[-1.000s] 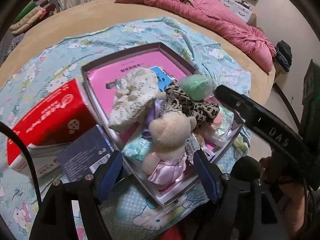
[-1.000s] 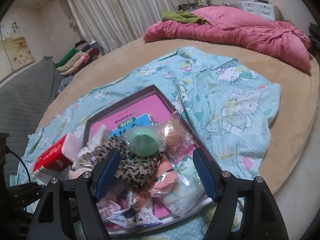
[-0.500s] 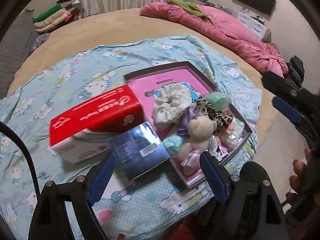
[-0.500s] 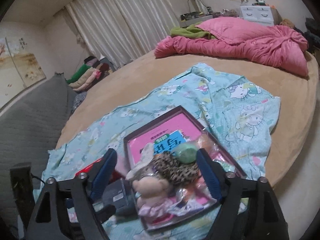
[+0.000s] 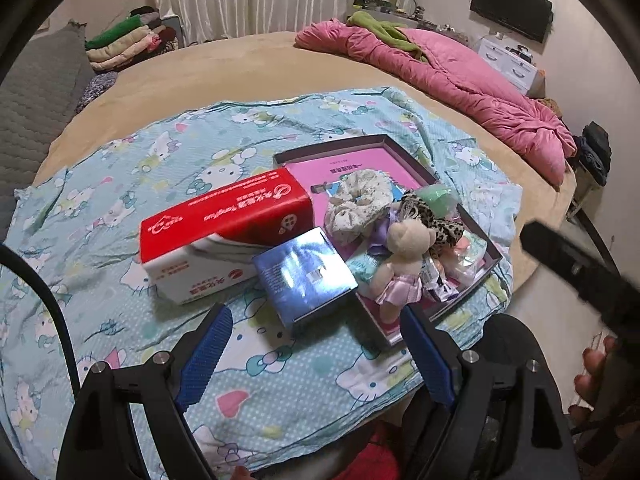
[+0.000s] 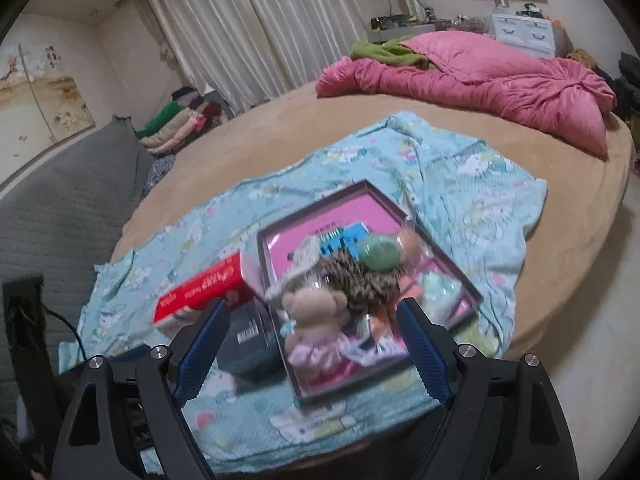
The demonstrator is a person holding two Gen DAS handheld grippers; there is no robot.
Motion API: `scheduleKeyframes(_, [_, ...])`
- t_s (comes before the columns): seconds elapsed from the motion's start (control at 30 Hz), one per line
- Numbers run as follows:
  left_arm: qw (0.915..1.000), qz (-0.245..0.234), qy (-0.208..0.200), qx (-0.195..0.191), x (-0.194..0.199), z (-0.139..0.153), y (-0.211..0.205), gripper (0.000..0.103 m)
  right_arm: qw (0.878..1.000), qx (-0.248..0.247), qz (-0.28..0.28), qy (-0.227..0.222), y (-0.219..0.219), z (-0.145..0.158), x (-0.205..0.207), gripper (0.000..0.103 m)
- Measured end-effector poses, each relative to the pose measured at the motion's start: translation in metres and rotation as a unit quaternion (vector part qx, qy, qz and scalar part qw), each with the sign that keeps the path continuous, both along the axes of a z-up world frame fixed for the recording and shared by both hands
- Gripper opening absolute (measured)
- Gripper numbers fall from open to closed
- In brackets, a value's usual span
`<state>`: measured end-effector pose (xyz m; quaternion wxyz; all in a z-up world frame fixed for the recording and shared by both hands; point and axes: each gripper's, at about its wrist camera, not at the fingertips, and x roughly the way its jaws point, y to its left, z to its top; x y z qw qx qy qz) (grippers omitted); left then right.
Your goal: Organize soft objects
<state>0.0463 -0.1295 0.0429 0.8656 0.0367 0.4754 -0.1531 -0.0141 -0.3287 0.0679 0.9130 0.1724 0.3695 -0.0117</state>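
Note:
A shallow dark-rimmed tray point(image 5: 384, 140) with a pink bottom lies on the cartoon-cat sheet point(image 5: 160, 160). Piled in it are a beige teddy bear point(image 5: 404, 256) in a pink skirt, a white scrunchie point(image 5: 358, 204), a leopard-print scrunchie point(image 5: 432, 220), a green ball point(image 5: 438, 198) and wrapped packets. My left gripper point(image 5: 313, 318) hangs open above the sheet, short of the tray, holding nothing. My right gripper point(image 6: 311, 308) hovers near the teddy bear point(image 6: 314, 308) and tray point(image 6: 312, 208). Its jaws are opening with nothing between them.
A red-and-white tissue pack point(image 5: 224, 232) and a shiny blue box point(image 5: 304, 276) sit left of the tray. A pink duvet point(image 5: 460, 76) lies at the bed's far side, folded clothes point(image 5: 128, 40) and a grey quilted mat point(image 5: 32, 92) far left. The bed edge drops off right of the tray.
Both grippers have pulled back and risen from the tray, so the tray looks smaller and more of the bed shows. Both pairs of jaws stand slightly wider.

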Motion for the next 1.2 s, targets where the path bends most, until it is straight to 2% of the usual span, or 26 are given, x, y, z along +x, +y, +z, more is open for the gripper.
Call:
scheduleKeyframes(0.17, [0.9999, 0.013, 0.007, -0.002, -0.010, -0.006, 0.008, 0.085, 1.000, -0.017, 0.005, 0.013, 0.004, -0.015, -0.010, 0.086])
scheduleKeyframes(0.43, [0.9995, 0.030, 0.006, 0.006, -0.023, -0.012, 0.015, 0.085, 0.996, -0.085, 0.022, 0.029, 0.023, -0.032, -0.019, 0.086])
scheduleKeyframes(1.2, [0.9992, 0.032, 0.005, 0.024, -0.039, -0.016, 0.009, 0.085, 0.994, -0.102, 0.023, 0.033, 0.029, -0.038, -0.031, 0.086])
